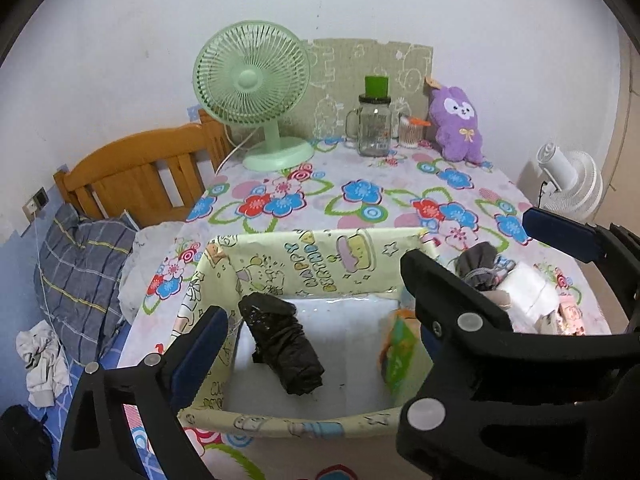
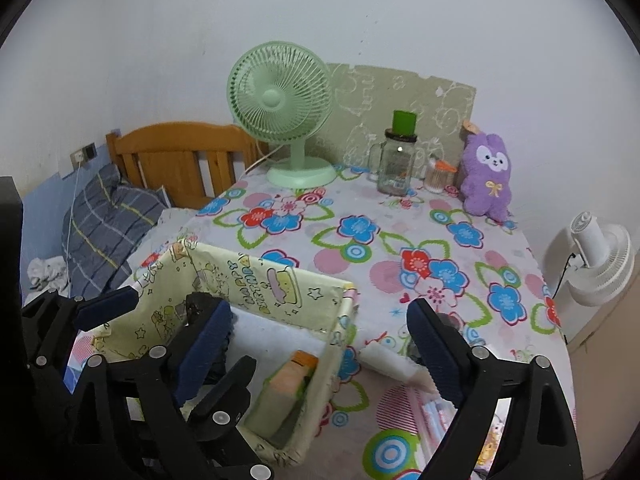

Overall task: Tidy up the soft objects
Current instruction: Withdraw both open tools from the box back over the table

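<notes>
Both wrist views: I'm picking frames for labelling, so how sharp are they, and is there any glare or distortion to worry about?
Left wrist view: sharp, evenly lit, strong fisheye bending at the dark corners; a little glare on the black folded cloth in the fabric bin. Right wrist view: equally sharp, soft shadows, same curvature; a small highlight on the glass jar.

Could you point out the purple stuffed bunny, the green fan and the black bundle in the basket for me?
purple stuffed bunny (image 1: 457,124), left wrist view, on its belly.
green fan (image 1: 251,74), left wrist view, on the grille's hub.
black bundle (image 1: 284,344), left wrist view, on its middle.
</notes>
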{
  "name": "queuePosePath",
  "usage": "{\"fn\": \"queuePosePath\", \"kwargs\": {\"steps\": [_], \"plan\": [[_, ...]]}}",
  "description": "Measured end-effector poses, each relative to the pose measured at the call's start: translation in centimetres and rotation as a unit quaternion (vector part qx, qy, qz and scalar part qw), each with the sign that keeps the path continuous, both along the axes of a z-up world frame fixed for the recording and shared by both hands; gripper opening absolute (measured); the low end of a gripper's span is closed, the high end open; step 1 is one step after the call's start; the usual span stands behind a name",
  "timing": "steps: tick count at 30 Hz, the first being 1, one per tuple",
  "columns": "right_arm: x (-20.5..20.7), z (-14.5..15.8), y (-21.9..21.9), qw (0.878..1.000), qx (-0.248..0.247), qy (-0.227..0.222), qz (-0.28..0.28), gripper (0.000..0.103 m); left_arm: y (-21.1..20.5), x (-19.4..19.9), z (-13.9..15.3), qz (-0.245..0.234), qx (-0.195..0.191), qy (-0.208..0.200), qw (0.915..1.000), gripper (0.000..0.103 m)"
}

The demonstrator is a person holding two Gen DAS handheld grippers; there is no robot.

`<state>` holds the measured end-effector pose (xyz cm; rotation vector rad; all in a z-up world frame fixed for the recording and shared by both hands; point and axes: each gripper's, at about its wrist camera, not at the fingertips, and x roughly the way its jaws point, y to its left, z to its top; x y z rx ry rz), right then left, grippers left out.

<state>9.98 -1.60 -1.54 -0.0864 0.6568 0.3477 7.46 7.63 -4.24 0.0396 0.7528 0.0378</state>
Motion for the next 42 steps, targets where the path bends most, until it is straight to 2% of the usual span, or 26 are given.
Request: {"fn": "queuePosePath", "kwargs": {"steps": [20,42], "plan": [[-3.7,3.3,-5.9,0.998,0.032,-0.047,-0.036,0.100,-4.9,-3.5,3.7,-0.006,0.001,-0.071,0.9975,0.098],[-6.7,4.7,-12.2,0.992,0.052,-0.071,-0.089,0.103,-10.4,-5.4,5.3,-0.048,-0.010,-0.108,0.9929,0.098]]}}
